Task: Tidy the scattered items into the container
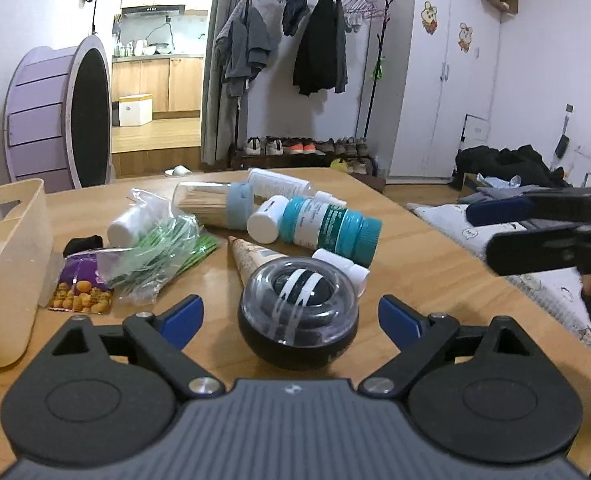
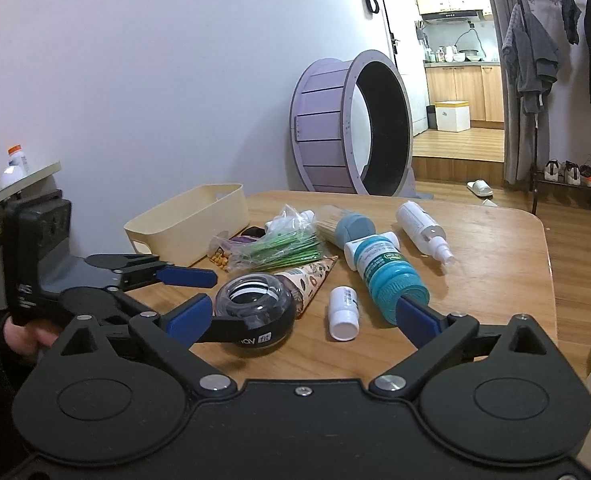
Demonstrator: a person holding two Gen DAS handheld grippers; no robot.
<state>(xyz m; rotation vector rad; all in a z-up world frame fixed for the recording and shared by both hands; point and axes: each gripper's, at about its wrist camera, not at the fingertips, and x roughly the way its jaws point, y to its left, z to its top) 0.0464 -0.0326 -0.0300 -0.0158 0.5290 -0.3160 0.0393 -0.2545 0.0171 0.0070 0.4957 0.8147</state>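
Note:
A black gyro ball with a clear dome (image 1: 297, 312) (image 2: 255, 312) sits on the wooden table between the fingers of my left gripper (image 1: 291, 318) (image 2: 251, 298). That gripper is open, with a gap on each side of the ball. The cream basket (image 1: 11, 264) (image 2: 183, 228) stands at the left. My right gripper (image 2: 303, 316) (image 1: 481, 236) is open and holds nothing. It hovers over a small white bottle (image 2: 343, 312), with the teal-capped bottle (image 2: 391, 272) (image 1: 331, 228) by its right finger.
Behind the ball lie a paper cone (image 1: 251, 258), a bag of green sticks (image 1: 163, 252), a snack packet (image 1: 83, 288), a toothpick jar (image 1: 215, 204) and a spray bottle (image 2: 423, 228). The table's right edge (image 2: 547, 264) drops to the floor. A hand (image 2: 23, 336) grips the left gripper's handle.

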